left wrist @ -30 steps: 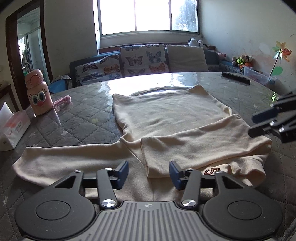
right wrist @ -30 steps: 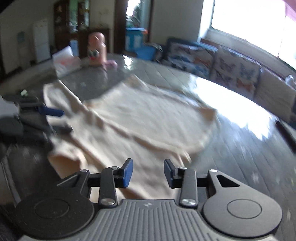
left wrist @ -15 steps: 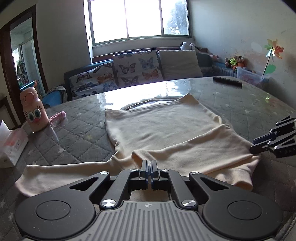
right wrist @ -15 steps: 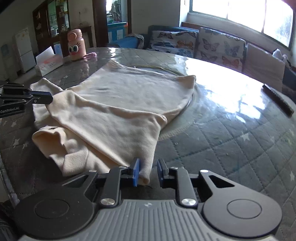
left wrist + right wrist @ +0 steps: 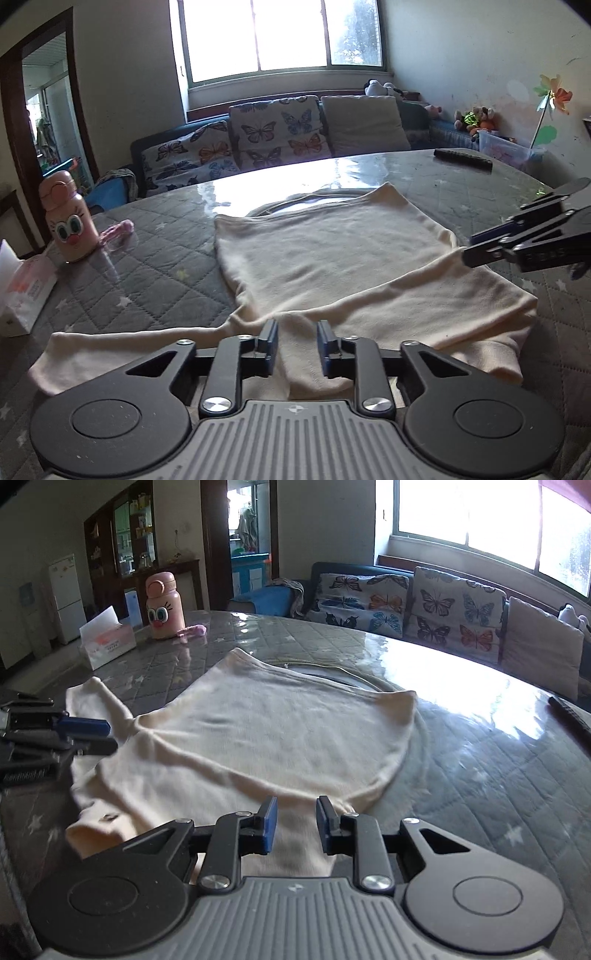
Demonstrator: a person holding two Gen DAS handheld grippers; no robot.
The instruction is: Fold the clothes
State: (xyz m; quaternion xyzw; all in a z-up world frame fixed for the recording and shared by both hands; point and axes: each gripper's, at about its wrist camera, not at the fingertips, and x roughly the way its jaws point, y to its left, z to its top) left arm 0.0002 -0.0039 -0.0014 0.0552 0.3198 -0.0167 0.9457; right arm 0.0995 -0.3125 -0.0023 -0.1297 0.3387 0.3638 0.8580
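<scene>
A cream long-sleeved top [image 5: 332, 258] lies on the grey quilted table, one sleeve folded across its near part and the other sleeve [image 5: 122, 347] stretched out to the left. My left gripper [image 5: 295, 347] is open just above the near edge of the folded sleeve, holding nothing. My right gripper [image 5: 293, 825] is open over the top's [image 5: 277, 731] right edge, also empty. The right gripper shows in the left wrist view [image 5: 532, 240] at the right; the left gripper shows in the right wrist view [image 5: 55, 734] at the left.
A pink cartoon bottle [image 5: 68, 221] and a tissue box [image 5: 22, 291] stand at the table's left. A black remote [image 5: 461, 158] lies at the far right. A sofa with butterfly cushions [image 5: 273, 136] is behind the table [image 5: 480, 775].
Both grippers closed on the cloth half a second ago and have now opened, letting it go. The folded sleeve lies flatter across the top.
</scene>
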